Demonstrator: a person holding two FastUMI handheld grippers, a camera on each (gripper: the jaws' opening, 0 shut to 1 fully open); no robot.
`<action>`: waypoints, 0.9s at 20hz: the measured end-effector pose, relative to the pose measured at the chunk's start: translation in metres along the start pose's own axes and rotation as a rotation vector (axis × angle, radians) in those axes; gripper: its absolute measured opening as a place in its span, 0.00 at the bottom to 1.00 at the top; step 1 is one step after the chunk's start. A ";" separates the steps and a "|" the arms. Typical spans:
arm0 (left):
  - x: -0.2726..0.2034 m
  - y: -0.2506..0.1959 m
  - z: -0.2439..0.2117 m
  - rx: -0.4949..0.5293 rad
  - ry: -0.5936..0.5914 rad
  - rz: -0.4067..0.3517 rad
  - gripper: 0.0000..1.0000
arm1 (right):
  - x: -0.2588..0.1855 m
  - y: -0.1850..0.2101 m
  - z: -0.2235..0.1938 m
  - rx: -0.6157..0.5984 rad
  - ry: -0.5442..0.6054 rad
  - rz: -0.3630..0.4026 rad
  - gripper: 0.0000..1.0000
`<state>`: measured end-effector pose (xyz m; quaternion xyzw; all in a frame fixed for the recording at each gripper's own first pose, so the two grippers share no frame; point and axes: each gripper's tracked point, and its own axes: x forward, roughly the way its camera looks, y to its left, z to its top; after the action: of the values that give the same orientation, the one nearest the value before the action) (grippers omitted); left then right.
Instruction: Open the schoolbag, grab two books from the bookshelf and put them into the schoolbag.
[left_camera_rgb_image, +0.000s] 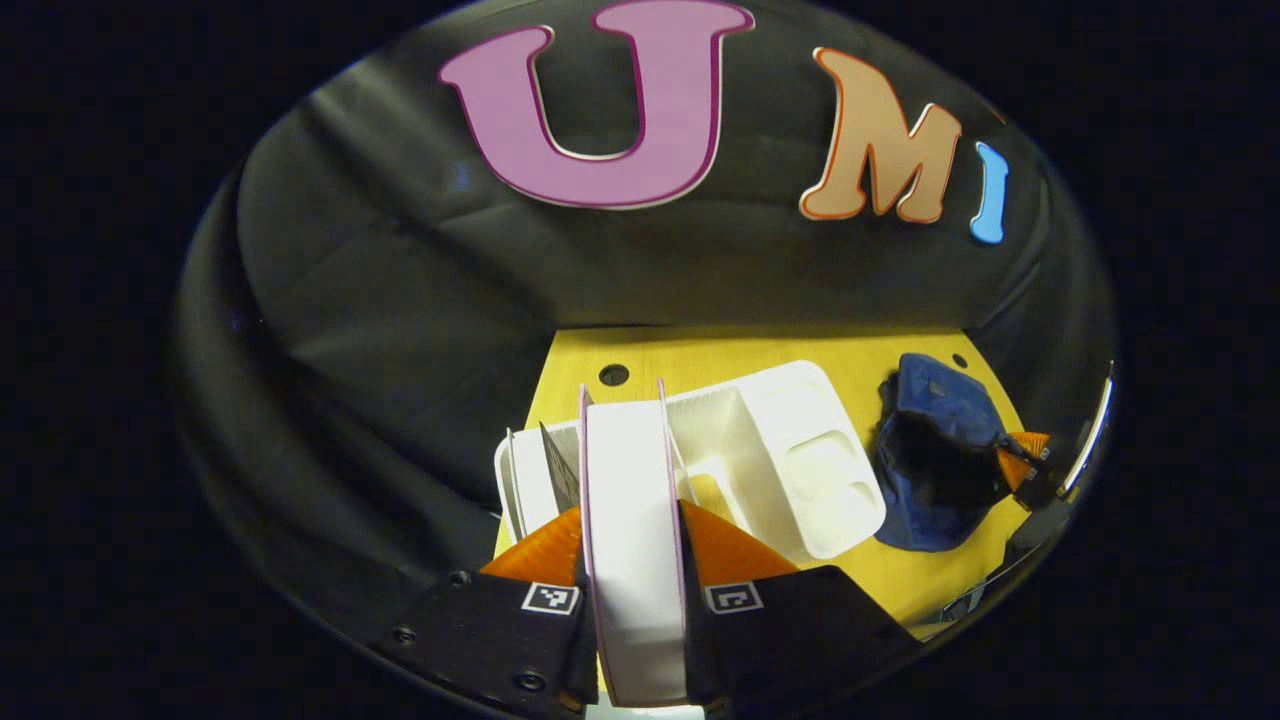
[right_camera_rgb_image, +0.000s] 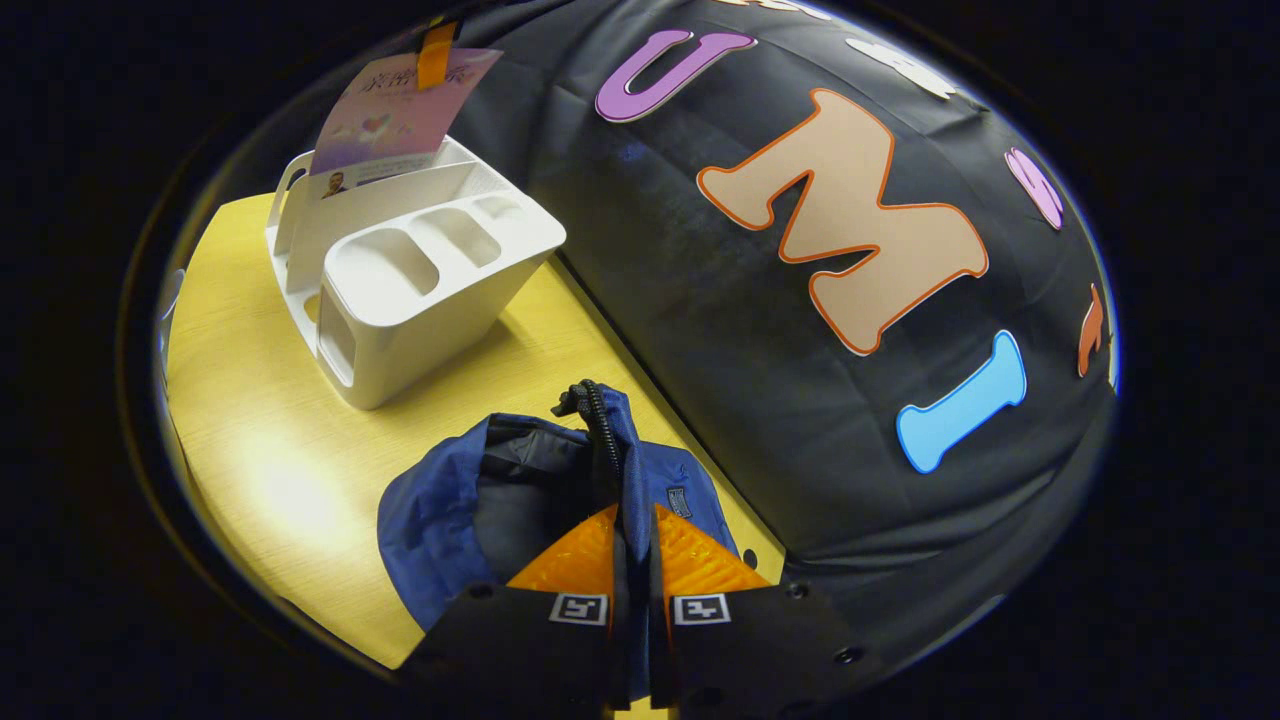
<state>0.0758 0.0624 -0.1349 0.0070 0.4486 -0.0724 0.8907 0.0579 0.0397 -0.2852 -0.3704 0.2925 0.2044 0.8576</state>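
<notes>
Left gripper (left_camera_rgb_image: 632, 545): fingers (left_camera_rgb_image: 540, 550) set apart by a book's thickness, clamped on either cover of a white-paged book (left_camera_rgb_image: 632, 520) held upright over the white bookshelf (left_camera_rgb_image: 790, 460).

Right gripper (right_camera_rgb_image: 632, 560): fingers (right_camera_rgb_image: 575, 555) nearly together, pinched on the blue schoolbag's (right_camera_rgb_image: 440, 520) rim beside its zipper; bag mouth gapes open.

Bookshelf and schoolbag stand just beside each other on the yellow bench (right_camera_rgb_image: 250, 440), against the black cloth wall (right_camera_rgb_image: 700, 330).
</notes>
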 end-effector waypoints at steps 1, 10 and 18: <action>-0.007 -0.001 0.004 -0.014 -0.031 -0.003 0.31 | 0.000 0.000 0.000 -0.001 0.001 0.000 0.10; -0.061 -0.018 0.017 -0.120 -0.183 -0.058 0.31 | -0.006 0.003 -0.003 -0.020 -0.001 0.006 0.10; -0.093 -0.059 0.005 -0.223 -0.231 -0.167 0.29 | -0.011 0.003 -0.003 -0.008 -0.011 0.014 0.10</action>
<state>0.0171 0.0155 -0.0545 -0.1373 0.3475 -0.0962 0.9226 0.0473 0.0377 -0.2813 -0.3706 0.2897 0.2134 0.8563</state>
